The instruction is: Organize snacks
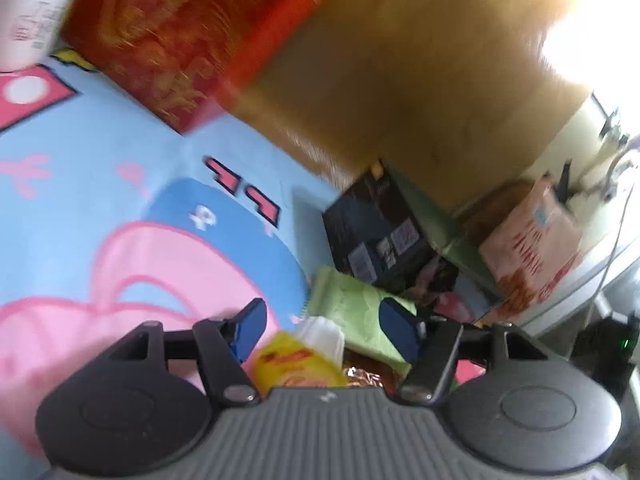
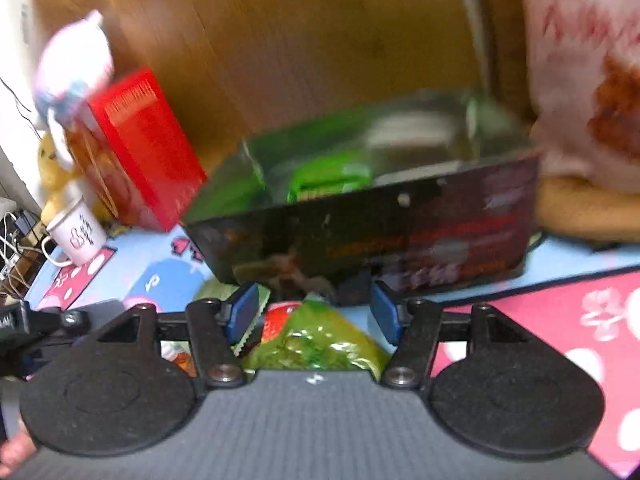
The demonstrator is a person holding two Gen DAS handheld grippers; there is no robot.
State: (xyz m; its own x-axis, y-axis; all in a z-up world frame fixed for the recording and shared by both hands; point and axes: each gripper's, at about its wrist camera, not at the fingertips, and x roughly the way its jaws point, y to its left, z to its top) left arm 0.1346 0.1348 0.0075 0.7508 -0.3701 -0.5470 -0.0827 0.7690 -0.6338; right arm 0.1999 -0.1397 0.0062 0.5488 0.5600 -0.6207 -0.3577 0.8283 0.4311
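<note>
I read both views as motion-blurred. The left gripper [image 1: 322, 328] has its blue-padded jaws standing about half open over a heap of snack packets on the desk mat [image 1: 80, 168], a soft cartoon-printed sheet in light blue and pink; the pads touch nothing that I can confirm. Between the jaws lie a glossy yellow packet [image 1: 296, 360], a white pleated wrapper [image 1: 322, 334] and a matte pale green packet [image 1: 352, 312]. A rectangular red carton [image 1: 192, 36] stands toward the far edge of the mat, and a dark box [image 1: 376, 228] stands beyond the heap against a wooden panel [image 1: 420, 80]. The right gripper [image 2: 314, 312] is likewise about half open and holds nothing; a crinkled green foil packet [image 2: 316, 344] lies between its jaws, contact not discernible. Just beyond it sits an open black carton [image 2: 380, 232] containing green packets [image 2: 328, 176]. A white mug [image 2: 78, 236] stands near the mat's left edge.
</note>
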